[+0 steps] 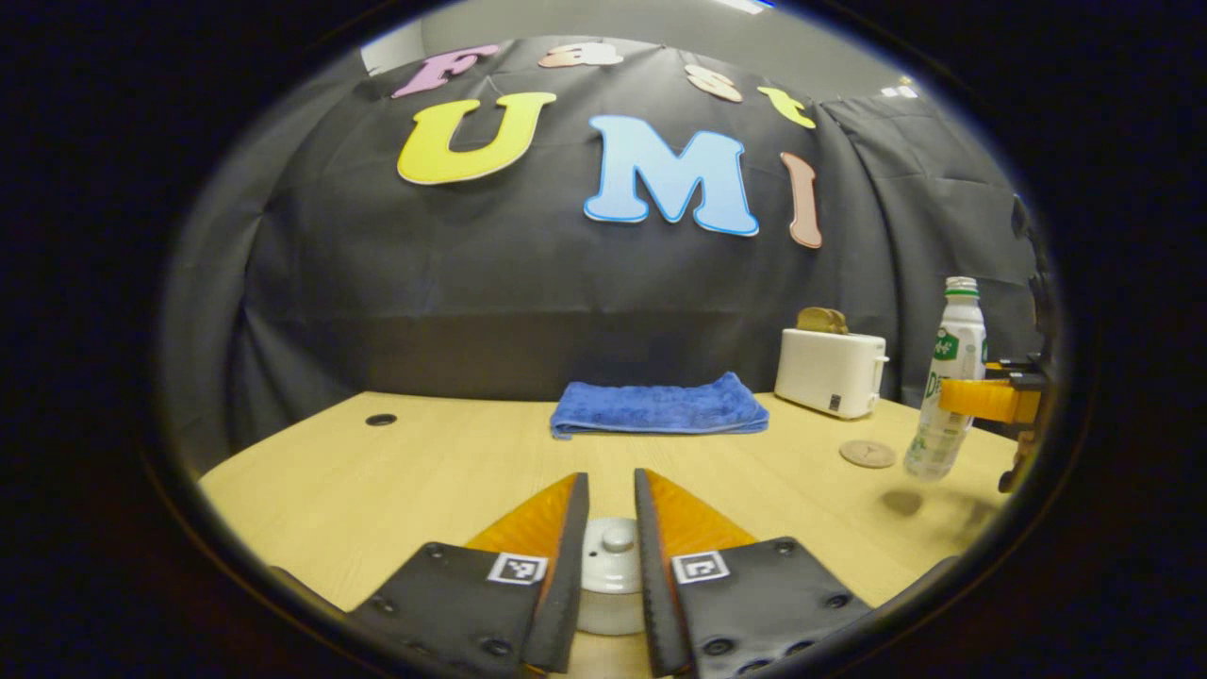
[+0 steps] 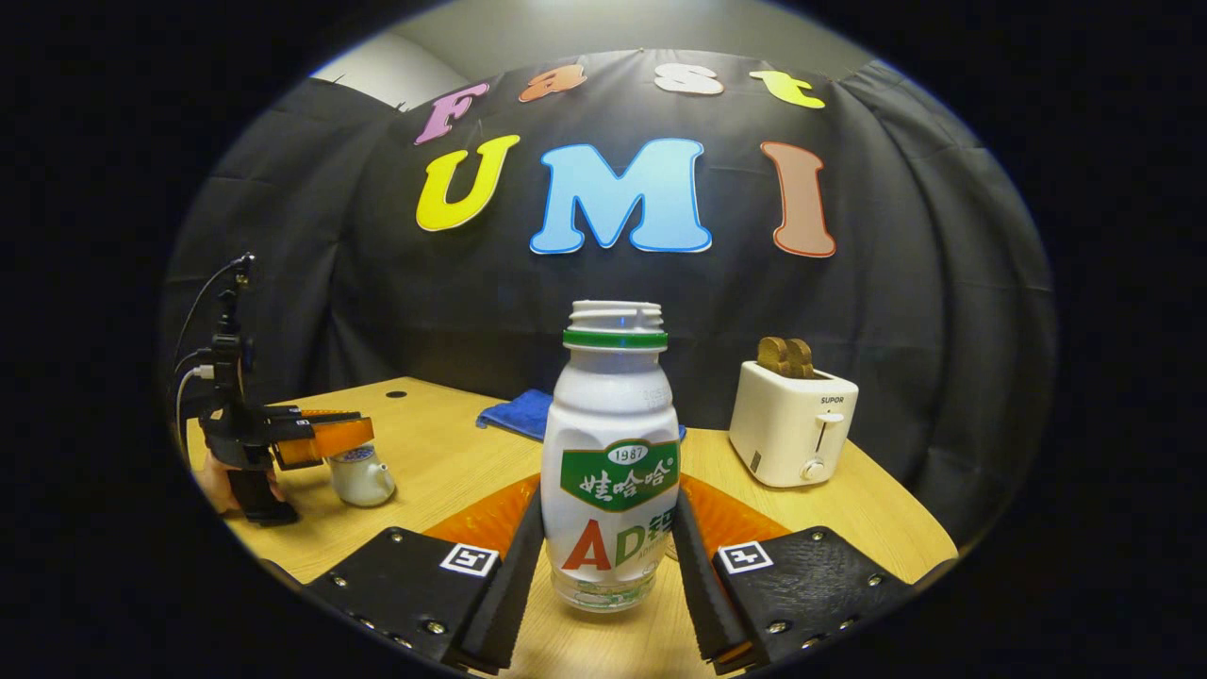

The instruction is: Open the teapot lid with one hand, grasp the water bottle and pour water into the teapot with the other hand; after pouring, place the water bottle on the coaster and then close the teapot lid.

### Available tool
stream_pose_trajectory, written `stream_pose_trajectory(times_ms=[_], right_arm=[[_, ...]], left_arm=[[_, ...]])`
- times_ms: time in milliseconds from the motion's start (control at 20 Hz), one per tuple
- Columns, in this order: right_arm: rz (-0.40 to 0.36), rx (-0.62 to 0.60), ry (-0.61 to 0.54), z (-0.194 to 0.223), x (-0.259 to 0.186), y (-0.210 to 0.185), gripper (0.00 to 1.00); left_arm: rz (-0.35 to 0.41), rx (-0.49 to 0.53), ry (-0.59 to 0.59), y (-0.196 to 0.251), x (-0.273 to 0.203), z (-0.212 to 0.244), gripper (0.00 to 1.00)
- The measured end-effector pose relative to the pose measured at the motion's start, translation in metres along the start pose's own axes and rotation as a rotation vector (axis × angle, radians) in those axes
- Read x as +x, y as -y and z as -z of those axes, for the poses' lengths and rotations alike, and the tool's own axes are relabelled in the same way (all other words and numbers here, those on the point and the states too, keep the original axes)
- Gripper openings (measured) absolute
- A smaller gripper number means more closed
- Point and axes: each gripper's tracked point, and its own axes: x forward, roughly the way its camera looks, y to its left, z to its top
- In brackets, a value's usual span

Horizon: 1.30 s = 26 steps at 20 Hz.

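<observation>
A small white teapot (image 2: 363, 479) stands at the table's left side. Its white lid (image 1: 611, 566), with a round knob, lies between the fingers of my left gripper (image 1: 611, 514), which press on either side of it. Whether the lid is raised off the pot I cannot tell. The left gripper (image 2: 325, 436) sits level with the pot's top. My right gripper (image 2: 608, 500) is shut on a white, green-labelled water bottle (image 2: 611, 453) with no cap. The bottle (image 1: 948, 387) hangs slightly tilted above the table in the right gripper (image 1: 990, 401). A round brown coaster (image 1: 868, 454) lies just left of it.
A white toaster (image 1: 832, 372) with bread in its slots stands at the back right, also toaster (image 2: 792, 434). A folded blue cloth (image 1: 660, 407) lies at the back centre. A small cable hole (image 1: 381, 419) marks the wooden tabletop (image 1: 377, 490). A hand (image 2: 217, 486) holds the left gripper.
</observation>
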Motion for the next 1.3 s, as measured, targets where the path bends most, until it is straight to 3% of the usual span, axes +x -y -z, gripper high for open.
stream_pose_trajectory(times_ms=[250,300,500,750,1000,1300], right_arm=[[0.062,0.055,-0.025,-0.004,0.024,0.029,0.7],[0.082,0.06,-0.033,-0.003,0.03,0.038,0.7],[0.169,0.083,-0.049,0.001,0.058,0.068,0.7],[0.256,0.098,-0.075,0.022,0.087,0.092,0.7],[0.289,0.119,-0.082,0.032,0.096,0.106,0.7],[0.275,0.123,-0.091,0.038,0.098,0.104,0.7]], left_arm=[[0.003,-0.019,0.121,0.0,-0.026,-0.037,0.83],[-0.004,-0.015,0.148,-0.001,-0.035,-0.044,0.87],[-0.022,0.012,0.299,-0.002,-0.065,-0.08,0.88],[-0.015,-0.028,0.299,-0.011,-0.066,-0.077,0.88],[-0.003,-0.064,0.29,-0.011,-0.063,-0.074,0.87],[-0.002,-0.057,0.287,-0.011,-0.063,-0.072,0.87]])
